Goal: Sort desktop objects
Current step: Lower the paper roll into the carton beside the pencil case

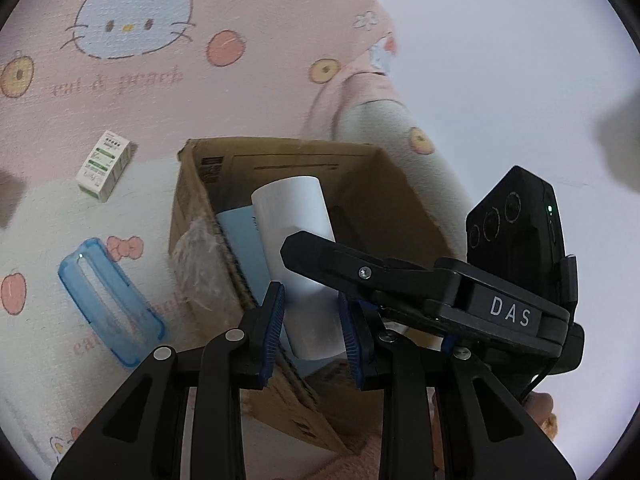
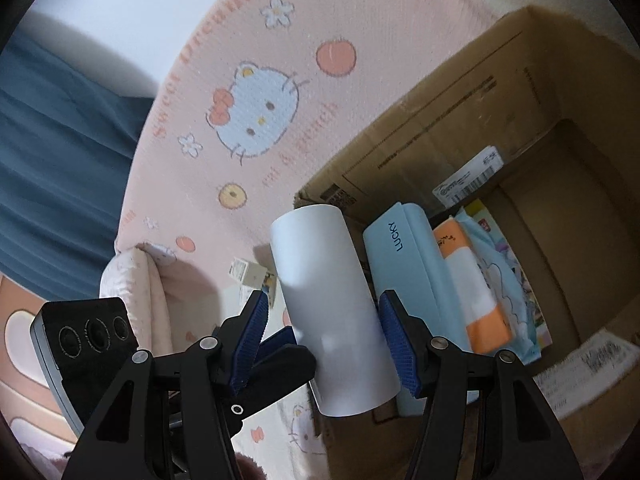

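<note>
Carrying white tube (image 2: 334, 308) over cardboard box (image 2: 560, 184), both grippers' fingers clamped on it: right gripper (image 2: 320, 340), left gripper (image 1: 312, 328). Lower together, keep tube level, set it at box's 9 o'clock beside blue case (image 2: 404, 264), then release.

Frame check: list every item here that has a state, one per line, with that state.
white cylinder: held over the box edge, gripped by both grippers
left gripper: shut on the cylinder
right gripper: shut on the cylinder
cardboard box: open, flaps up, partly filled
light blue case: closed, lying in the box
tissue pack: in the box, beside the case
blue clear lid: lying flat on the cloth
small carton: closed, lying on the cloth
</note>
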A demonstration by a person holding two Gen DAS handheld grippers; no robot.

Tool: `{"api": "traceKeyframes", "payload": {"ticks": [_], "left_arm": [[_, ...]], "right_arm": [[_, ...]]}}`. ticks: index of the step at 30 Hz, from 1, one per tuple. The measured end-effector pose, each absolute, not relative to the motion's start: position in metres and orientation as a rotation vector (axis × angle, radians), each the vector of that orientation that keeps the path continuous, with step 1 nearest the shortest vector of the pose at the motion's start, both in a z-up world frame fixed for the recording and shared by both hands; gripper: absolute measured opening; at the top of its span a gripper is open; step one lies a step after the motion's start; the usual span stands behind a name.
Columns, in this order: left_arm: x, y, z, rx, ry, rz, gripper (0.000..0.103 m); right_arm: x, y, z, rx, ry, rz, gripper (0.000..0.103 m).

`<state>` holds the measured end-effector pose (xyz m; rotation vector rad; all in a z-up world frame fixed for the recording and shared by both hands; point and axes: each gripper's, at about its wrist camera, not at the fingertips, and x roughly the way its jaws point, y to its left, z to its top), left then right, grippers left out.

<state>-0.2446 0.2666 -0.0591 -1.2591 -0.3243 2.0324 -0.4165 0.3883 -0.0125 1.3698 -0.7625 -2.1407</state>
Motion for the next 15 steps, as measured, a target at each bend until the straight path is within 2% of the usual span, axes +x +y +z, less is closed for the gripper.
{"api": "traceKeyframes", "payload": {"ticks": [9, 15], "left_arm": [[-0.249, 0.281, -0.065, -1.318, -0.258, 2.084, 0.031], [-0.246, 0.275, -0.063, -1.32, -0.292, 2.094, 0.032]], "right_arm": [[-0.446, 0.394, -0.034, 1.468, -0.775, -2.024, 0.056], [-0.442, 0.411, -0.037, 1.51, -0.794, -2.057, 0.056]]}}
